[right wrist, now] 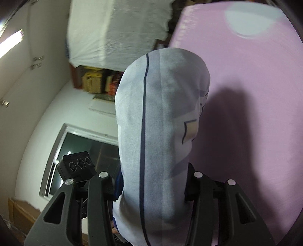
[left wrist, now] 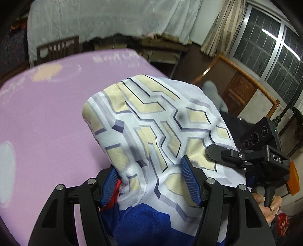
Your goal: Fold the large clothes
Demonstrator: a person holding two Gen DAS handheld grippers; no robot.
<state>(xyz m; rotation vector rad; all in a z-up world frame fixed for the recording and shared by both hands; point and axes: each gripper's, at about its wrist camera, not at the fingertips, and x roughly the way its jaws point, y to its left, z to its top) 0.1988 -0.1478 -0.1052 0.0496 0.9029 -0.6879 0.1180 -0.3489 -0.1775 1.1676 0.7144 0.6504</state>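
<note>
The garment [left wrist: 157, 128] is a big pale blue-white thing with a yellow and grey geometric print plus a solid blue panel lower down. It's bunched up in a mound between the 2 claws, held above the pink sheet [left wrist: 47, 117] that covers the bed.

In the left wrist view the left gripper [left wrist: 151, 184] has its 2 blue ribbed pads [left wrist: 190, 184] partway apart with a thick wad of the cloth stuffed in between, the fabric touching both pads, so it looks clamped on the bundle. A bit of red fabric peeks out by the left pad.

From the right wrist view, the right gripper [right wrist: 151, 189] is swallowed by the garment [right wrist: 161, 123], which drapes over the gap and hides the fingertips completely. The arms stand about halfway apart with cloth packed between them, but I can't tell for sure if the pads are actually pinching it.

The right gripper also shows in the left wrist view at the right edge, with a hand [left wrist: 269, 206] wrapped around its handle. Behind are a window [left wrist: 269, 45] with a striped curtain [left wrist: 221, 24], and a white sheet [left wrist: 98, 17] hanging over furniture.
</note>
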